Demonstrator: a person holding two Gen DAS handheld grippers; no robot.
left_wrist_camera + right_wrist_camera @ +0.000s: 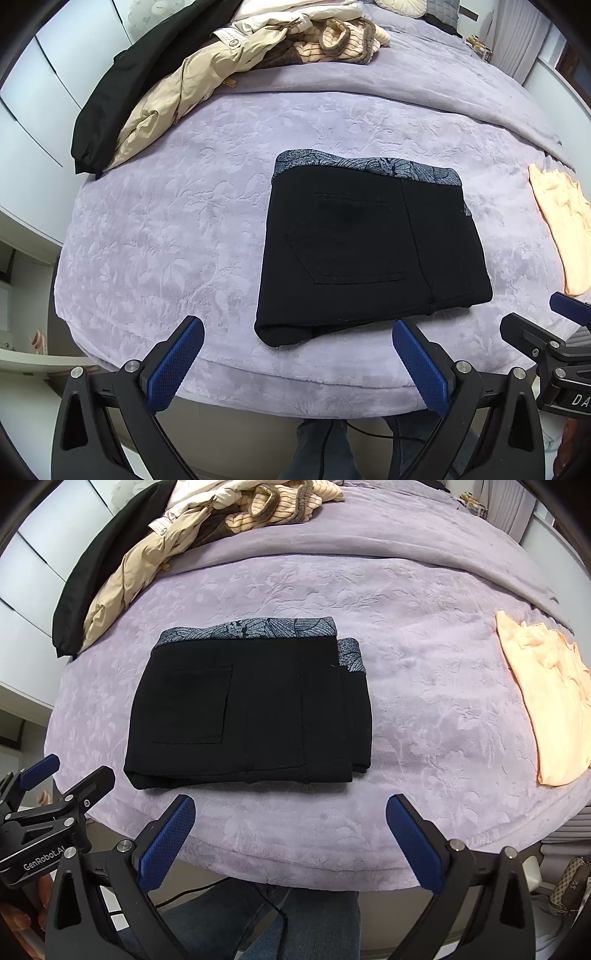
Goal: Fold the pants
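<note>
Pants lie folded flat on bed, L wrist view: straight ahead of left gripper, jaws wide, empty. R wrist view: pants ahead-left of right gripper, jaws wide too; long axis runs left-right, neither clearly nearer.

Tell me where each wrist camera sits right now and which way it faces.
Left wrist: sits on the left gripper, off the near bed edge, looking forward over the folded black pants with patterned waistband; its open blue-padded fingers, the right gripper and jeans-clad legs show.
Right wrist: sits on the right gripper, same heading, pants left of centre; the left gripper shows.
Shared: pants, embossed lilac blanket, folded peach cloth, heap of beige and black clothes.
</note>
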